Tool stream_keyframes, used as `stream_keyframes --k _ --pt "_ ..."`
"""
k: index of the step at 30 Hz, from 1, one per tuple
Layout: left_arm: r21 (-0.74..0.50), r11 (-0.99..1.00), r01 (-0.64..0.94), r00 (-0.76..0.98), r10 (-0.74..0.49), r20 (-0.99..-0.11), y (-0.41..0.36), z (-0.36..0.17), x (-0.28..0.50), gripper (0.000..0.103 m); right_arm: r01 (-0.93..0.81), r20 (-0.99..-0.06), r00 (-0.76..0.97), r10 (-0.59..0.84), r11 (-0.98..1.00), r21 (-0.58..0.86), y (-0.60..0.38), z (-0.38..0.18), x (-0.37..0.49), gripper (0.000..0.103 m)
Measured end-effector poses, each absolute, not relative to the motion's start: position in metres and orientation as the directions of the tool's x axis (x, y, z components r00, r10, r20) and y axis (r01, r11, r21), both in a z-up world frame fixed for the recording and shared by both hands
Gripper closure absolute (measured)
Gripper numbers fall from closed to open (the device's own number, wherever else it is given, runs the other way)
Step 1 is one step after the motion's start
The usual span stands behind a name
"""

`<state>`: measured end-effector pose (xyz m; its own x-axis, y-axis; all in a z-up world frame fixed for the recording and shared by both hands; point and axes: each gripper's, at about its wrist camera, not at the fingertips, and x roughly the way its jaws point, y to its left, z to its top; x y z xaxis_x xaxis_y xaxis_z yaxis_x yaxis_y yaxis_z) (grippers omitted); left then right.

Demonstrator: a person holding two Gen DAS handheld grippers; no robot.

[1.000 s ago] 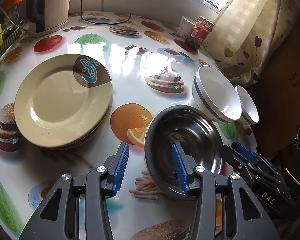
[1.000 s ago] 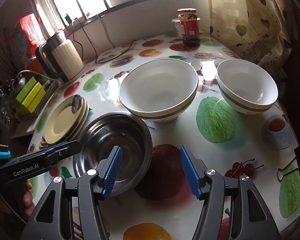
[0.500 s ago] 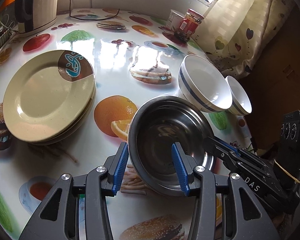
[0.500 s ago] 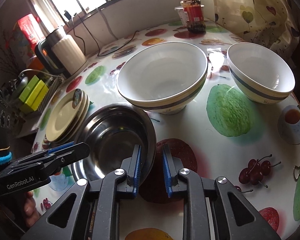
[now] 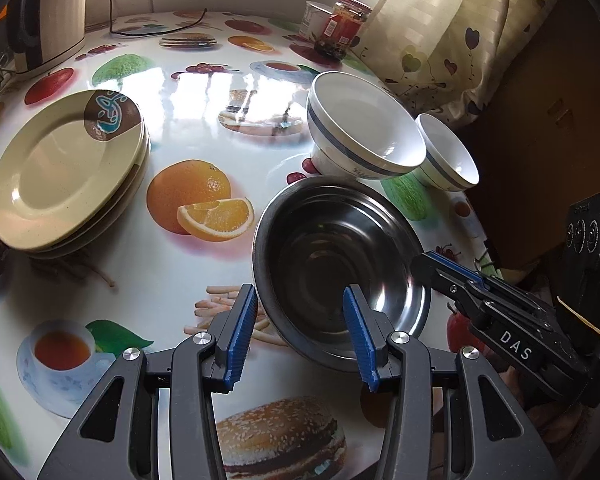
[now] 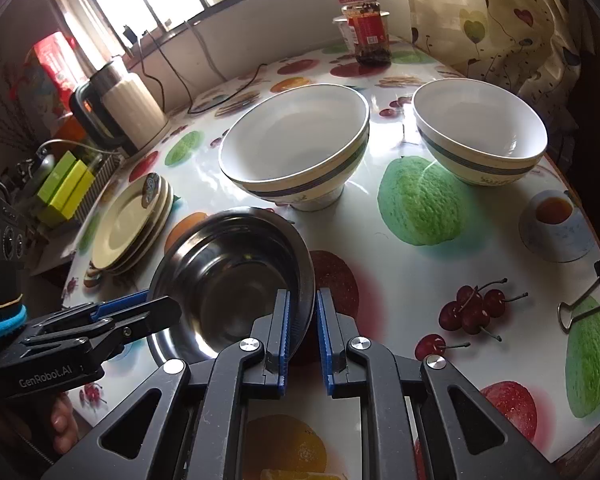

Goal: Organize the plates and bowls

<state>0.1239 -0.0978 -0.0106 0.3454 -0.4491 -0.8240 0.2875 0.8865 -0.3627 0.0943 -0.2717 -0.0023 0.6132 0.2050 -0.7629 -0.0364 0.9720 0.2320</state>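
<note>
A steel bowl [image 5: 336, 264] [image 6: 228, 284] sits tilted near the table's front, in front of a large white blue-banded bowl [image 5: 364, 136] [image 6: 296, 144]. A smaller matching bowl [image 5: 448, 156] [image 6: 480, 132] stands to the right. My right gripper [image 6: 303, 332] [image 5: 428, 262] is shut on the steel bowl's right rim. My left gripper [image 5: 300, 332] [image 6: 160, 308] is open and straddles the bowl's near-left rim, one pad inside and one outside, not pressing. A stack of cream plates [image 5: 60, 168] [image 6: 128, 220] lies to the left.
An electric kettle [image 5: 48, 12] [image 6: 120, 108] with its cord stands at the back left, a red-lidded jar [image 5: 340, 26] [image 6: 370, 34] at the back right by the curtain. A binder clip [image 6: 588, 304] grips the table's right edge. Green boxes [image 6: 64, 188] sit beyond the plates.
My right gripper has closed from wide open onto the steel bowl's rim. The left gripper has shifted a little across the table, its jaws at the same width.
</note>
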Motion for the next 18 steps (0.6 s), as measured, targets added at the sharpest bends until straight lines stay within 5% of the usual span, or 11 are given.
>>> stream_keyframes --k 18 --pt "-0.359 0.860 0.364 0.304 -0.473 -0.827 -0.124 -0.009 0.100 0.057 0.031 -0.754 0.637 0.160 0.972 0.233 -0.303 0.002 0.059 0.089"
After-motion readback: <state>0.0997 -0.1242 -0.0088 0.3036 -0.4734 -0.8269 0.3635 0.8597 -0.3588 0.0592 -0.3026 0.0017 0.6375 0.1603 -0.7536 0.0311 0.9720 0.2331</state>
